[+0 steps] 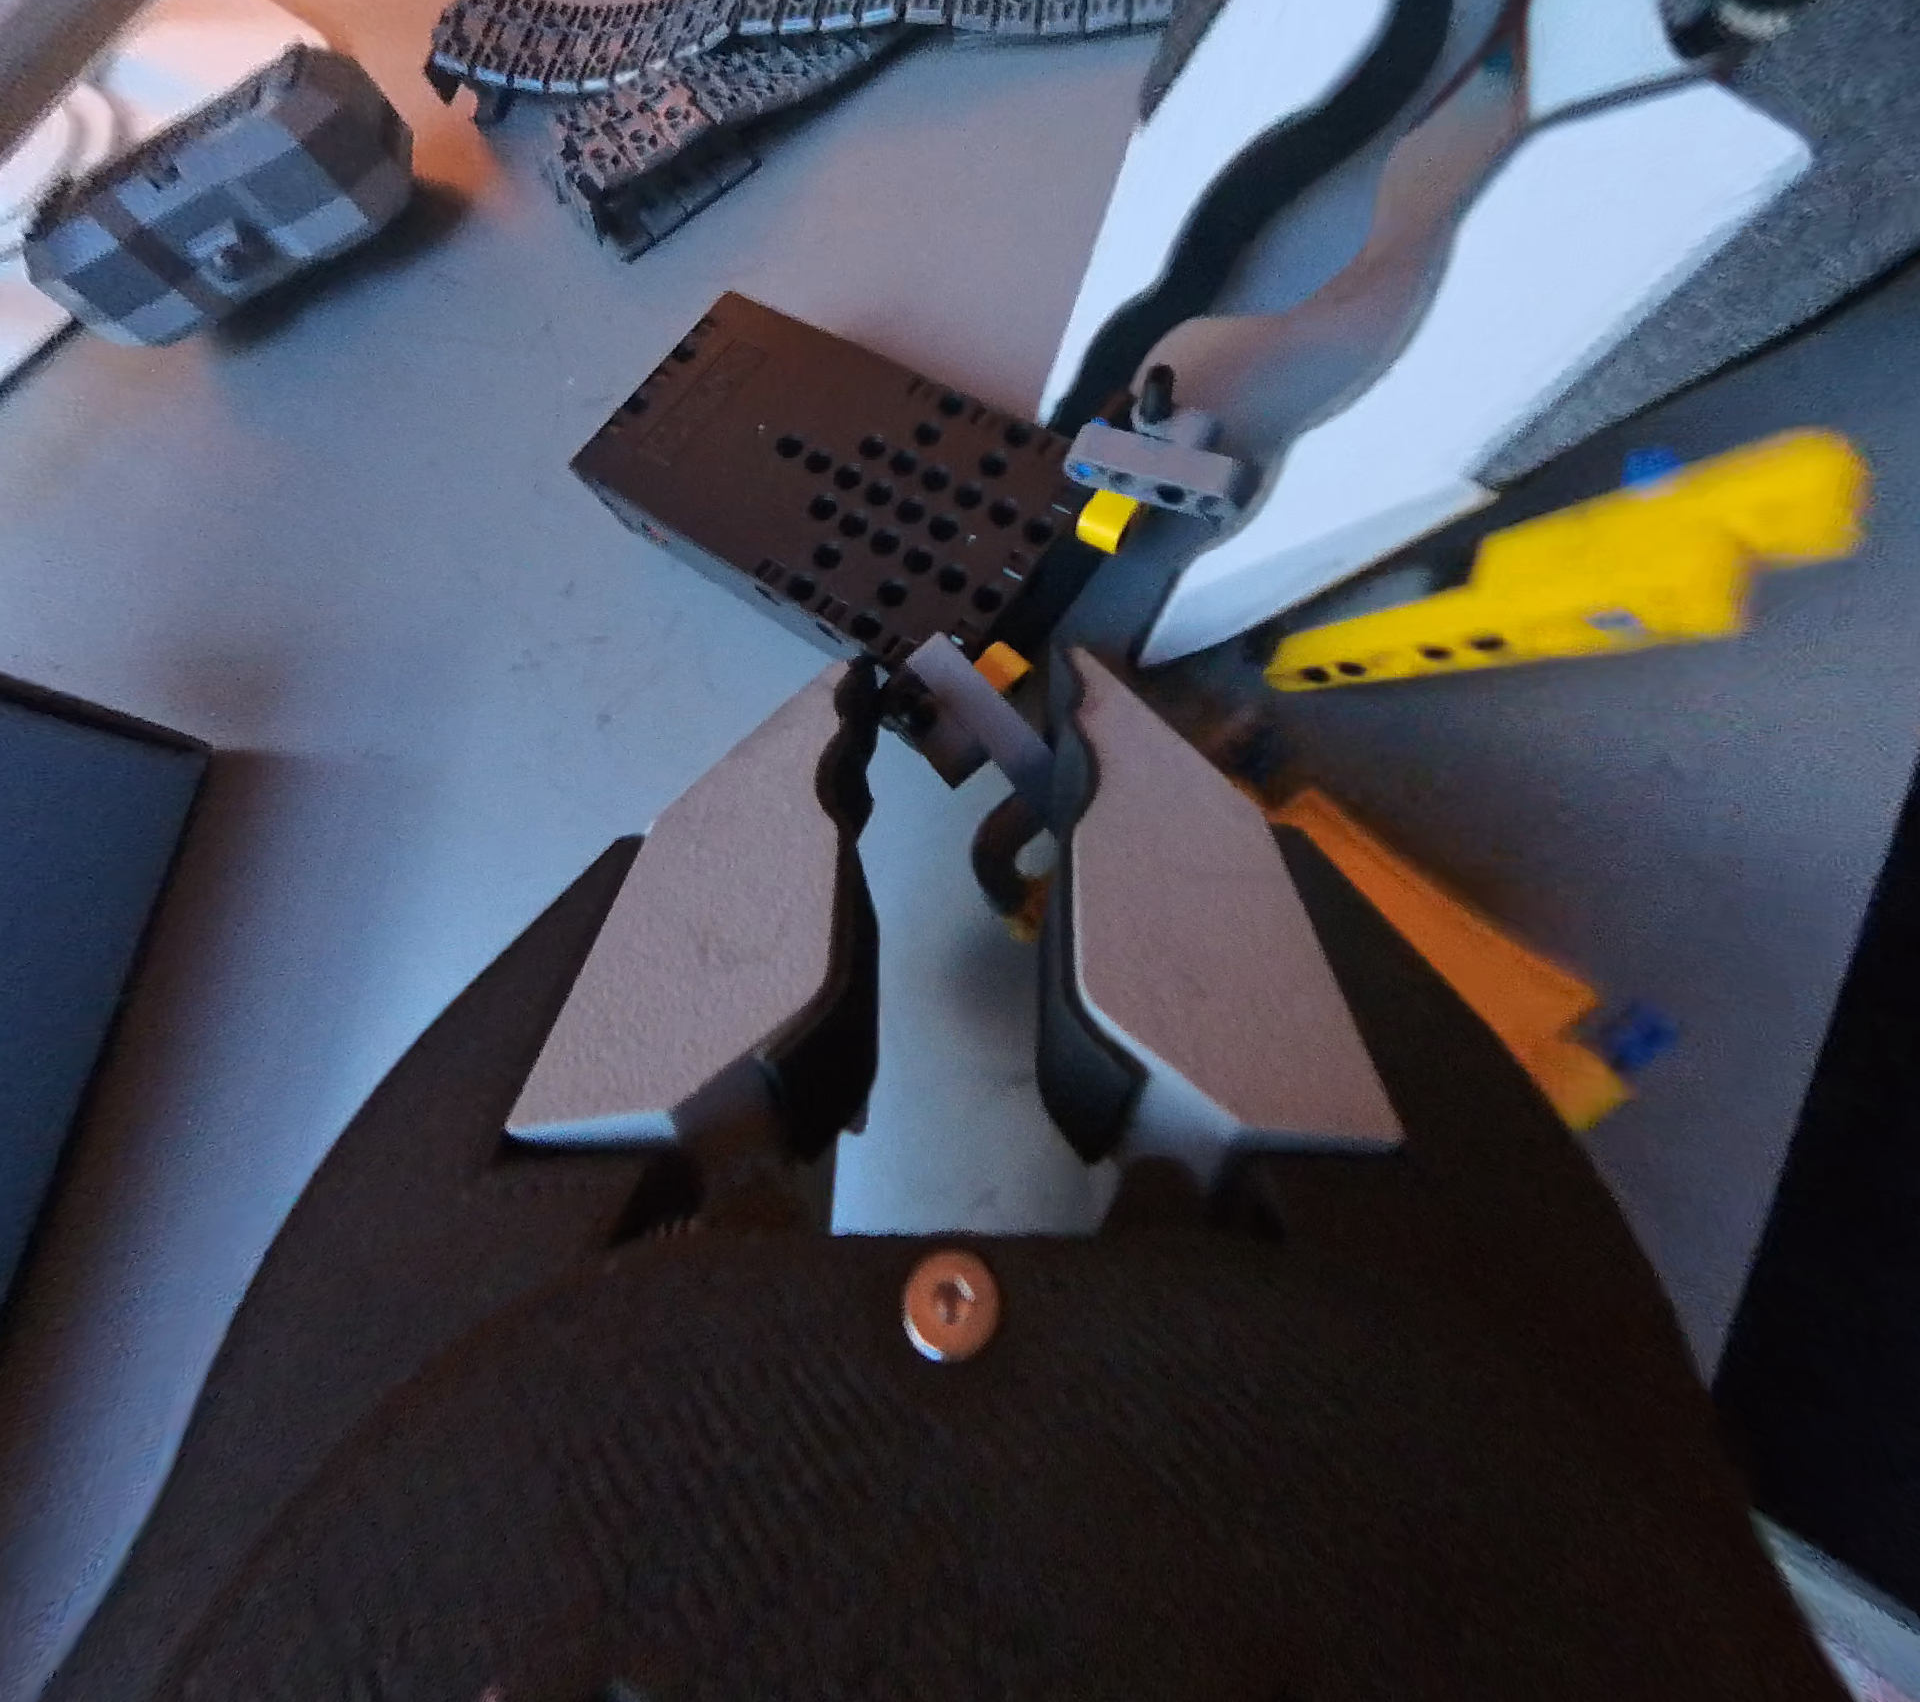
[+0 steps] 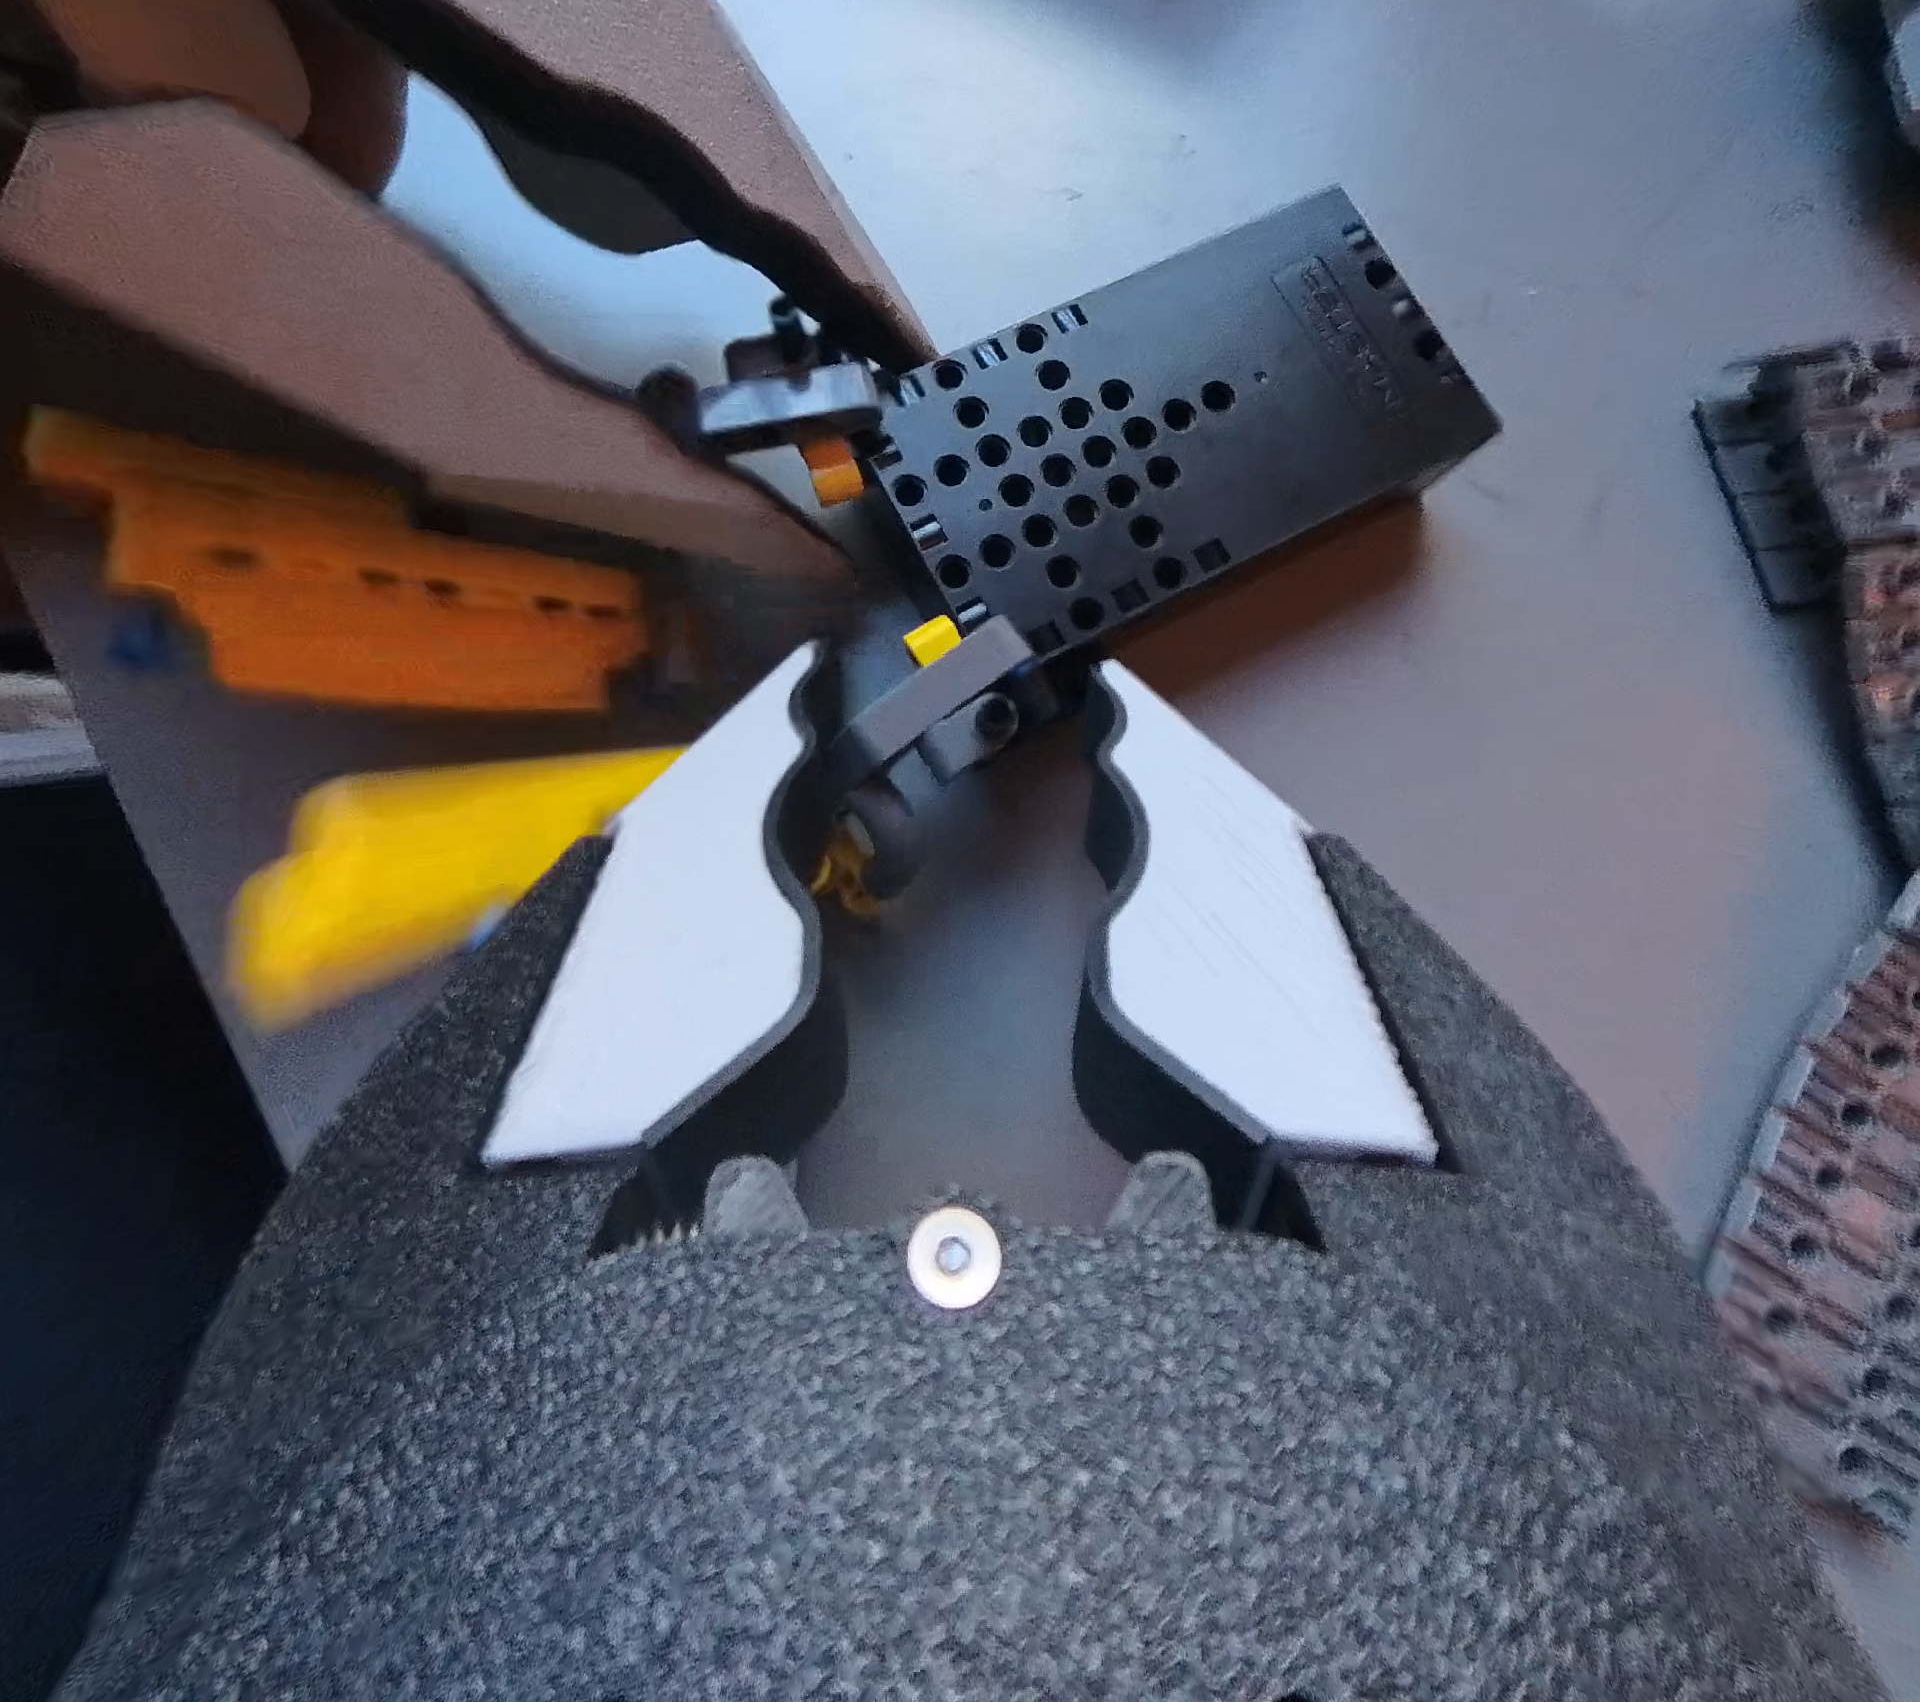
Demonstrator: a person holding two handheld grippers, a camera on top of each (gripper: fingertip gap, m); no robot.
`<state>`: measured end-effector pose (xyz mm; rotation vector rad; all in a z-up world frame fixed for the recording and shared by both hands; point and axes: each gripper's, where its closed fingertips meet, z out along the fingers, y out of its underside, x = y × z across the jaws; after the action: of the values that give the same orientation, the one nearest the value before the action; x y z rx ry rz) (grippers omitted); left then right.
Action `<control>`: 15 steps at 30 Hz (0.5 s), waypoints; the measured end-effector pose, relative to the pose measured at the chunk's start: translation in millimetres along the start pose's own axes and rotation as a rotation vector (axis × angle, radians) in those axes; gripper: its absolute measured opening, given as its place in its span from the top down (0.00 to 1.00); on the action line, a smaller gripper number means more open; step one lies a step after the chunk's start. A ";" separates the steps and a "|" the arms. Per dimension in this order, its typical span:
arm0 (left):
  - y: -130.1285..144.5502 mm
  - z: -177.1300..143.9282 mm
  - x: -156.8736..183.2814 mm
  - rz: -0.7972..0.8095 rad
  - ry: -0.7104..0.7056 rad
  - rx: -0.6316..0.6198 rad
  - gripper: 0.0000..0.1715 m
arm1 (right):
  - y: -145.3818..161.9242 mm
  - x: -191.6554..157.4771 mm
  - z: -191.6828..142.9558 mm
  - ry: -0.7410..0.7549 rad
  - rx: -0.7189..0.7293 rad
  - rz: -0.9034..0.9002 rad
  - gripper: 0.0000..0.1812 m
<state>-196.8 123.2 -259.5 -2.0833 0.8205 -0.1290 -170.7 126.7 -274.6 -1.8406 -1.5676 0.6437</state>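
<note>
A black perforated box [image 1: 831, 489] hangs tilted just above the grey table [image 1: 364, 613]; it also shows in the right wrist view [image 2: 1143, 447]. Two grey beams are fixed to its near end. My left gripper [image 1: 966, 696] is shut on the grey beam with an orange pin [image 1: 961, 717]. My right gripper [image 2: 961, 676] is shut on the other grey beam [image 2: 935, 702], which has a yellow pin [image 2: 928, 642]. Each gripper shows in the other's view, the right [image 1: 1101, 530] from the upper right and the left [image 2: 878, 452] from the upper left. A dark part with a yellow end [image 2: 873, 842] hangs below the beams.
A yellow beam assembly [image 1: 1558, 582] and an orange one [image 1: 1455, 956] lie to the right, blurred. Grey track links [image 1: 831, 21] lie beyond the box, with a grey-and-black block [image 1: 218, 198] to their left. A dark flat case [image 1: 83, 925] sits at the left edge. My two grippers' fingertips are within a few centimetres of each other.
</note>
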 end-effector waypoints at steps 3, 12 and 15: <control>-1.8 -0.4 -1.8 -0.035 0.004 0.010 0.82 | -0.3 -1.3 0.4 -0.001 0.000 -0.015 0.77; 3.5 9.0 2.8 -0.168 0.051 -0.061 0.76 | -1.0 2.9 0.5 -0.015 -0.010 0.166 0.75; 3.9 9.6 2.3 -0.158 0.041 -0.065 0.76 | -0.3 3.8 1.0 0.033 -0.034 0.170 0.74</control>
<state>-193.4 126.9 -268.8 -2.2125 0.6919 -0.2347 -171.0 130.6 -275.0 -2.0155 -1.4197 0.6628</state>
